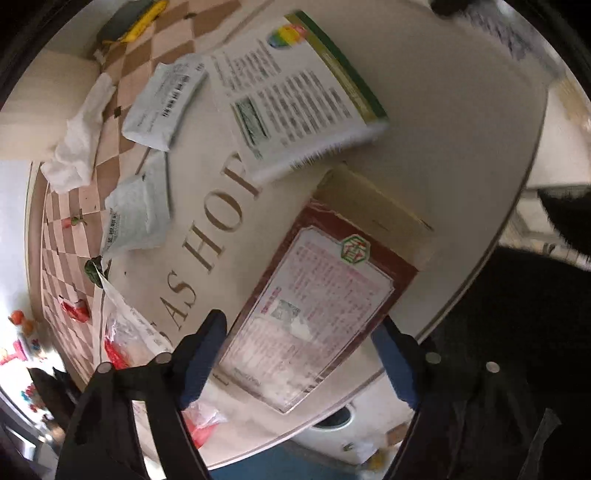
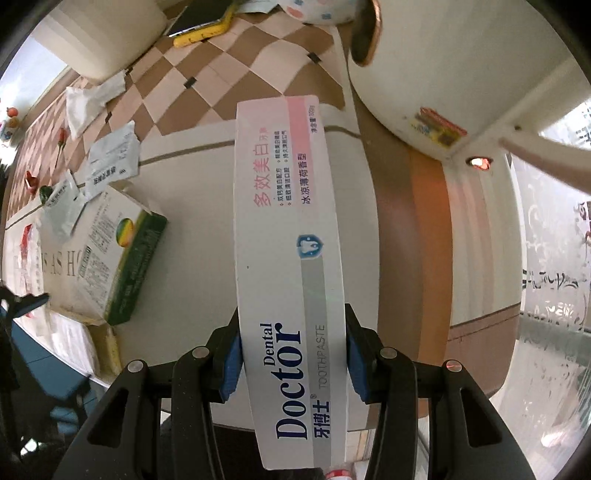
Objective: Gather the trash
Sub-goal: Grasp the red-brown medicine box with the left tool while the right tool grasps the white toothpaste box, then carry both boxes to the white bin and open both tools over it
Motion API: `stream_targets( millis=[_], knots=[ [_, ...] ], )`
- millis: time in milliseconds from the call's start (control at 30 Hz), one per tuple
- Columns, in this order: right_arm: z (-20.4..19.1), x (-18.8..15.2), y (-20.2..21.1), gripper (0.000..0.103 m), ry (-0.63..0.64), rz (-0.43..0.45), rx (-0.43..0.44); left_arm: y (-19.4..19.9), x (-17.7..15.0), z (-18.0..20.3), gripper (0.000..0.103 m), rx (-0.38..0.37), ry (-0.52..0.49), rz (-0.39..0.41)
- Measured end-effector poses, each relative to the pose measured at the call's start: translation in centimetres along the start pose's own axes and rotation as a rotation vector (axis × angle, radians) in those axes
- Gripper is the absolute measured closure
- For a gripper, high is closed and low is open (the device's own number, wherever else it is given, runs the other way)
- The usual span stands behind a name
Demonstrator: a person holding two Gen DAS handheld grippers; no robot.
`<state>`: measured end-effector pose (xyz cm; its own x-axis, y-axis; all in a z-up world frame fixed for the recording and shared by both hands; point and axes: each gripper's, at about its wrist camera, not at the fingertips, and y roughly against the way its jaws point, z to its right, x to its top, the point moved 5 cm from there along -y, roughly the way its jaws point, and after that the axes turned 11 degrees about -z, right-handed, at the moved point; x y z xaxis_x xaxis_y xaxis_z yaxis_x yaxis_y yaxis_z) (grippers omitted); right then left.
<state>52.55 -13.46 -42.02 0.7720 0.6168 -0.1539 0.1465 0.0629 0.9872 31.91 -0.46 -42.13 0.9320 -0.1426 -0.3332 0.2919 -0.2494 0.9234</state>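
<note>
My right gripper [image 2: 291, 354] is shut on a long white "Dental Doctor" toothpaste box [image 2: 284, 221], its blue pads pressing both long sides, held above the table edge. My left gripper [image 1: 301, 354] points down at a dark red box with a pink label [image 1: 325, 295] lying on the white table [image 1: 443, 147]. That box sits between the open fingers, whose pads are close to its edges. A green and white box [image 1: 295, 103] lies beyond it, also seen as the green and white box [image 2: 118, 258] in the right wrist view.
Two torn grey sachets [image 1: 162, 103] [image 1: 136, 218], a crumpled tissue [image 1: 81, 136] and a clear plastic bag with red scraps [image 1: 125, 332] lie on the left. A yellow-cased phone [image 2: 203, 29] lies far off. A large white rounded object [image 2: 443, 74] looms at upper right.
</note>
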Motion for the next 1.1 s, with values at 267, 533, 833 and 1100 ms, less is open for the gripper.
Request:
stream_targets(
  millis=[267,533,833,1100],
  knots=[
    [0.2,0.3,-2.9,0.043,-0.034,-0.009,0.014,0.2,0.9,-5.3,0.033,-0.094,0.377,0.017],
    [-2.8,4.3,-3.9,0.054,-0.004,0.055,-0.076,0.1,0.7,-7.5,0.038,-0.158,0.504,0.037],
    [-5.1,6.2,-1.7,0.054,0.013,0.158,-0.013,6.1,-2.8,-10.4,0.040,-0.102,0.671,0.171],
    [-10.8,6.2,5.0,0.054,0.106,0.261,0.014,11.1,-6.9,-14.1,0.040,-0.127,0.890,0.336]
  ],
)
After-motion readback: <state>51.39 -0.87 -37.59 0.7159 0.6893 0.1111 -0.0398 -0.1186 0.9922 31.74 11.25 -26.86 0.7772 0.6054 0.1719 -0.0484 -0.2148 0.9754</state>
